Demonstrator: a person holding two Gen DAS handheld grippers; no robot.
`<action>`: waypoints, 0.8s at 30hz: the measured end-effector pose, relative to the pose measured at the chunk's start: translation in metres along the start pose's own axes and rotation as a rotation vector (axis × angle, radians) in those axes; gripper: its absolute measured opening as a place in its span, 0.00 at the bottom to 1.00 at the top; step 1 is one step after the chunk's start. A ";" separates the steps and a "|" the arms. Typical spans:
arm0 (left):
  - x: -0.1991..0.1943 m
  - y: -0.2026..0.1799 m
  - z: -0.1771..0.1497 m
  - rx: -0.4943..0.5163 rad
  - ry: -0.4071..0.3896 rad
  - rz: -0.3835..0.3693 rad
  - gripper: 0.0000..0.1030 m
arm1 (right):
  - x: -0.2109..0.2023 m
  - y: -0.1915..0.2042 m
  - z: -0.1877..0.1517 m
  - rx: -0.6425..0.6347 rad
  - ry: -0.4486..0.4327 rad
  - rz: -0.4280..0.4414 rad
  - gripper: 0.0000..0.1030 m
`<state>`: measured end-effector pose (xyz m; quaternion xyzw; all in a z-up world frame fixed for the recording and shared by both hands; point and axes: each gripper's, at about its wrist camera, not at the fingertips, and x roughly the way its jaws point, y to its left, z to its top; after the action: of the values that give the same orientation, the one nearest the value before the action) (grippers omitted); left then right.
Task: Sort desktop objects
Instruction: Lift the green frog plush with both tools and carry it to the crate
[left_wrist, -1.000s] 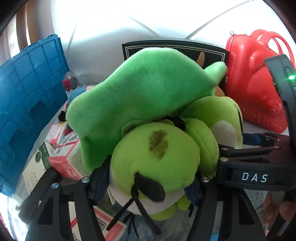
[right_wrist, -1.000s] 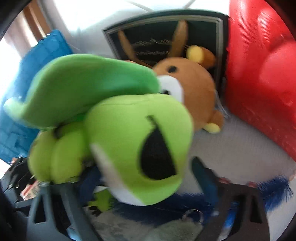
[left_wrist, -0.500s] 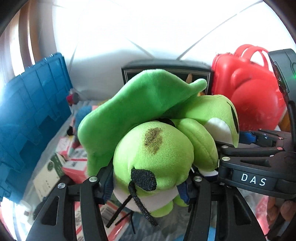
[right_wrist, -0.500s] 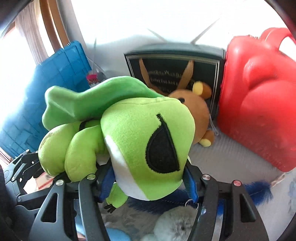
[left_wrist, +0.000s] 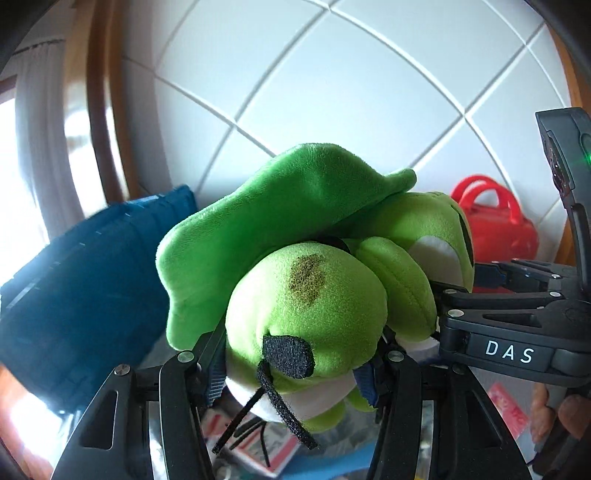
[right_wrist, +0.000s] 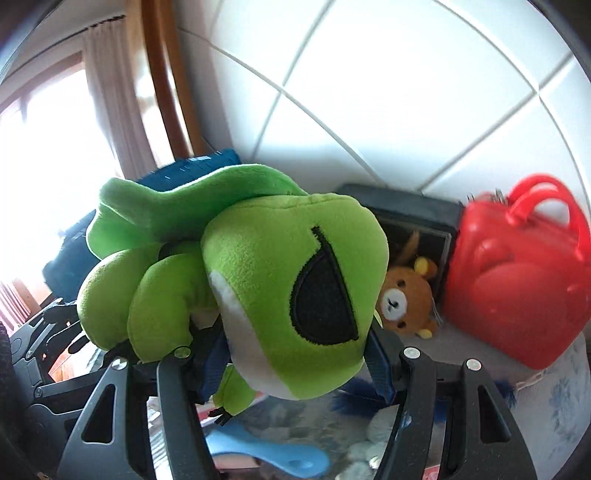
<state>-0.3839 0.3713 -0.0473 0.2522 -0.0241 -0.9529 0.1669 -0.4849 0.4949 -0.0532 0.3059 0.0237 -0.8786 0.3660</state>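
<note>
A green plush frog (left_wrist: 310, 295) with a darker green hat fills the left wrist view. My left gripper (left_wrist: 295, 369) is shut on its rear body. In the right wrist view my right gripper (right_wrist: 295, 354) is shut on the frog's head (right_wrist: 295, 288), beside its black eye. Both grippers hold the frog up above the desk. The right gripper (left_wrist: 517, 314) also shows at the right of the left wrist view.
A red heart-shaped case (right_wrist: 517, 280) stands at the right, against the white tiled wall. A brown bear plush (right_wrist: 404, 302) leans on a dark framed box (right_wrist: 410, 214). A blue crate (left_wrist: 85, 280) stands at the left. A blue brush (right_wrist: 273, 454) and cartons (left_wrist: 258, 450) lie below.
Both grippers have lifted the frog upward together. The desk objects have dropped lower in both views and more of the tiled wall shows.
</note>
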 end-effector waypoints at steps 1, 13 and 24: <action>-0.012 0.006 0.002 -0.004 -0.013 0.013 0.54 | -0.008 0.011 0.002 -0.010 -0.014 0.012 0.61; -0.101 0.117 0.001 -0.038 -0.126 0.066 0.55 | -0.058 0.142 0.014 -0.097 -0.123 0.048 0.61; -0.145 0.266 0.004 0.047 -0.238 -0.008 0.56 | -0.060 0.295 0.030 -0.048 -0.258 -0.036 0.61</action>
<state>-0.1859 0.1678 0.0592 0.1413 -0.0652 -0.9759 0.1529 -0.2736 0.3092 0.0582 0.1810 0.0027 -0.9162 0.3574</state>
